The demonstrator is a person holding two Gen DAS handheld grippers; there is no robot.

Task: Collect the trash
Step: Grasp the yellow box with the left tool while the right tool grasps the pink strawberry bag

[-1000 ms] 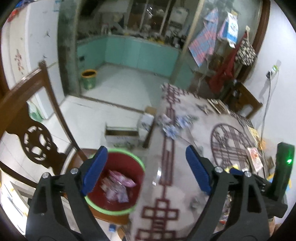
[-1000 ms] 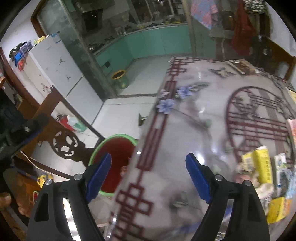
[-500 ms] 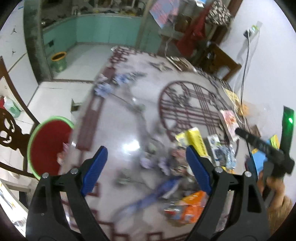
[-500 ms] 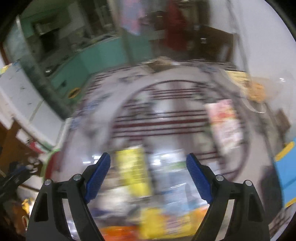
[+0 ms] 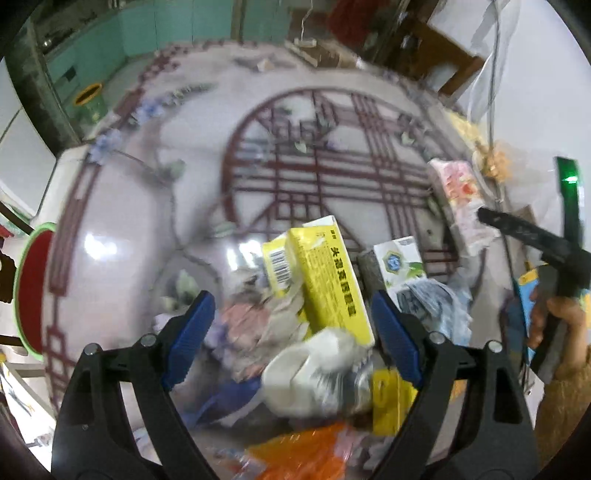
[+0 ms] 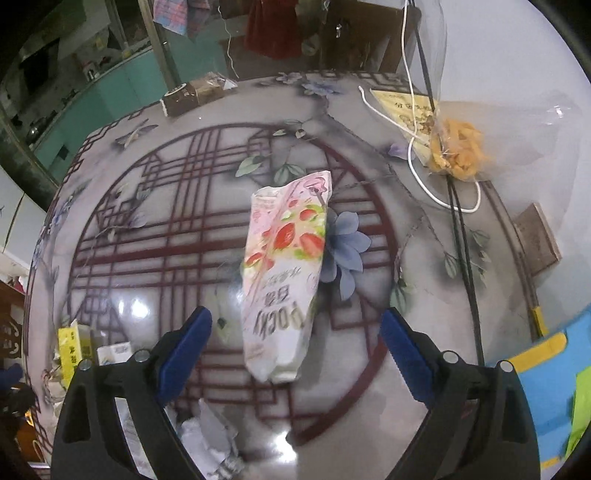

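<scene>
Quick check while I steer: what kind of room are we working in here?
Most likely a home dining area next to a kitchen. A patterned dining table holds snack wrappers such as a strawberry Pocky bag, teal kitchen cabinets sit beyond, and clothes hang nearby.

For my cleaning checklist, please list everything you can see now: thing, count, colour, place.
table: one, pale with dark red lattice, under everything
Pocky packet: one, pink-white, lying ahead of right claw
yellow box: one, yellow, in the trash pile
white box: one, white-green, right of yellow box
crumpled tissue: one, white, pile front
orange wrapper: one, nearest edge
bin: one, red with green rim, left of table
snack bag: one, clear with orange contents, far right
left claw: open, over pile
right claw: open, nothing gripped
</scene>
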